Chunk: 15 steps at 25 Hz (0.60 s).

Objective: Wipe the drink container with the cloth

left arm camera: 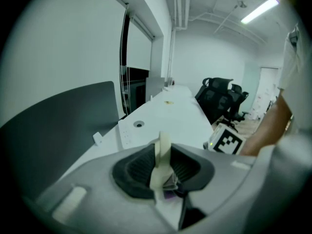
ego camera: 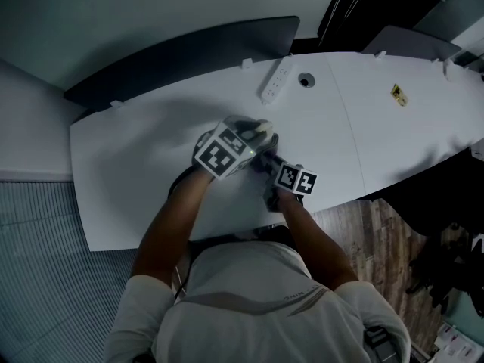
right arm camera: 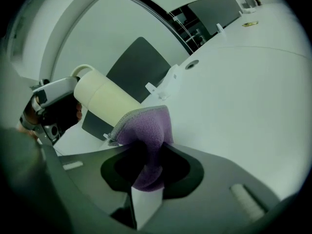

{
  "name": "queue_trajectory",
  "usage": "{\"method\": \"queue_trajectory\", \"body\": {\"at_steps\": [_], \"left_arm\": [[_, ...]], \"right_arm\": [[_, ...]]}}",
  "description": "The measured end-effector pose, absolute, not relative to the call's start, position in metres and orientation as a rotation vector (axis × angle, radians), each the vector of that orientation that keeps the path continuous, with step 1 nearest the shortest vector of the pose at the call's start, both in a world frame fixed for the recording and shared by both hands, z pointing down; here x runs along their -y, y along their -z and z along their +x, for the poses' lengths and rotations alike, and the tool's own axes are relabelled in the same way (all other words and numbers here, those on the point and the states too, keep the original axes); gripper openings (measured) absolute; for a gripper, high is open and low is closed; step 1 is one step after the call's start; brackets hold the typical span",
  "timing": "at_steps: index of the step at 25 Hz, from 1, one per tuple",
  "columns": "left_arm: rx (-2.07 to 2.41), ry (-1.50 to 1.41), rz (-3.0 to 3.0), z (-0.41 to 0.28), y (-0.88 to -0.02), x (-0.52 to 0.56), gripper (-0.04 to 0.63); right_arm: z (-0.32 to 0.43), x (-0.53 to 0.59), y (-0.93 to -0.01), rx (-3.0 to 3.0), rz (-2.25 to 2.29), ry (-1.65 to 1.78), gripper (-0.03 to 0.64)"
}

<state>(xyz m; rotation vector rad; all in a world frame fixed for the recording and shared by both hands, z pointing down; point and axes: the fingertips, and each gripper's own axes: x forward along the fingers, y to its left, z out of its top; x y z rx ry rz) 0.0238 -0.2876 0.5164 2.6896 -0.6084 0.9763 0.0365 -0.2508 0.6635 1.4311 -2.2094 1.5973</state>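
The cream drink container (right arm camera: 105,101) lies tilted above the white table (ego camera: 151,142). In the head view only its pale end (ego camera: 261,129) shows past the marker cubes. My left gripper (left arm camera: 161,165) is shut on a thin cream strip (left arm camera: 162,145) of the container, apparently its handle loop. In the right gripper view the left gripper (right arm camera: 48,94) sits at the container's far end. My right gripper (right arm camera: 146,167) is shut on the purple cloth (right arm camera: 146,130), whose folded top lies against the container's side. In the head view the right gripper (ego camera: 268,163) is just right of the left gripper (ego camera: 253,138).
A white power strip (ego camera: 276,78) and a round cable hole (ego camera: 305,79) lie at the table's far edge, with a dark partition (ego camera: 189,51) behind. A yellow sticker (ego camera: 398,94) is on the adjoining table. Black office chairs (left arm camera: 222,99) stand along the aisle.
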Motion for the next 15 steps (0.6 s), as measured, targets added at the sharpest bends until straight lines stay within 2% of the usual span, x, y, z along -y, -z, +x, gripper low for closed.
{"method": "queue_trajectory", "body": {"at_steps": [5,11,15], "left_arm": [[0.613,-0.978,2.682,0.022,-0.517,0.288,0.095],[0.61,-0.976,2.688,0.022,-0.519,0.287,0.095],[0.615,-0.965,2.692,0.023,-0.516,0.287,0.095]], "right_arm": [[0.046,0.247,-0.648,2.236,1.407,-1.595,0.098],[0.104,0.264,-0.56,2.447,1.579,-1.566,0.098],[0.121,0.289,-0.513,2.583,1.502,-1.58,0.098]]}}
